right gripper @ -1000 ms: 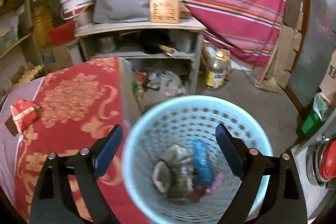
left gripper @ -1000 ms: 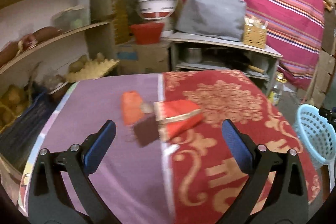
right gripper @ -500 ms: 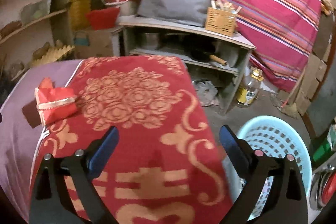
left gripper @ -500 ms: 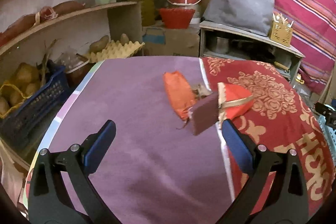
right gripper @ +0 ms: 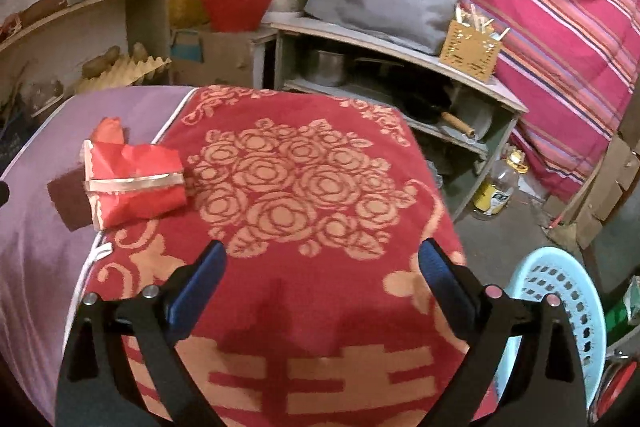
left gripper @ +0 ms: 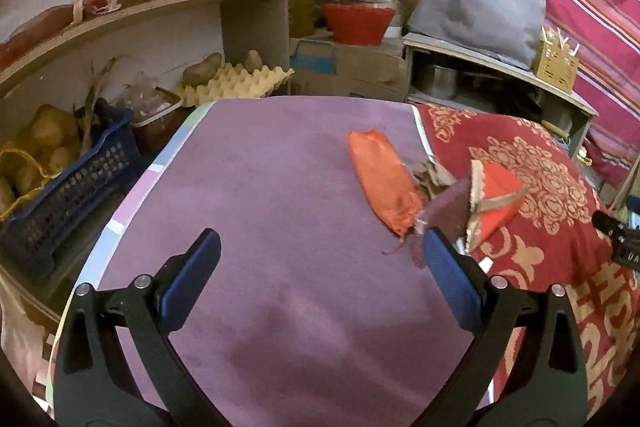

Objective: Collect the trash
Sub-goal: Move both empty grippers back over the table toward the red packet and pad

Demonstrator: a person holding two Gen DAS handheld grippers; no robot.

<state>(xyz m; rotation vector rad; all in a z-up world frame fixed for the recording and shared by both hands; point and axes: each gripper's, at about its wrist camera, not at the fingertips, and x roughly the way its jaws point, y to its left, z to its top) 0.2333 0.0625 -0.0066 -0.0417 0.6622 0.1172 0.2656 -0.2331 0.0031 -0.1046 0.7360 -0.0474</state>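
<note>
Both tongs, left [left gripper: 320, 277] and right [right gripper: 320, 285], gape empty; the crumpled red wrapper [right gripper: 134, 183] at ten o'clock could slide off the desk [right gripper: 304, 187] if nudged.

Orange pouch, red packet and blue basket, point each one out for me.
orange pouch [left gripper: 382, 181], left wrist view, middle of its body
red packet [right gripper: 134, 183], right wrist view, centre near the gold band
blue basket [right gripper: 560, 291], right wrist view, perforated wall

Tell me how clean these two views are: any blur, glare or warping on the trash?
Left wrist view: the orange wrapper is fairly sharp, the dark brown scrap is soft-edged; shelves bow from fisheye. Right wrist view: the red wrapper is slightly smeared, the blue basket is cut by the dark corner; dim light, no glare.
</note>
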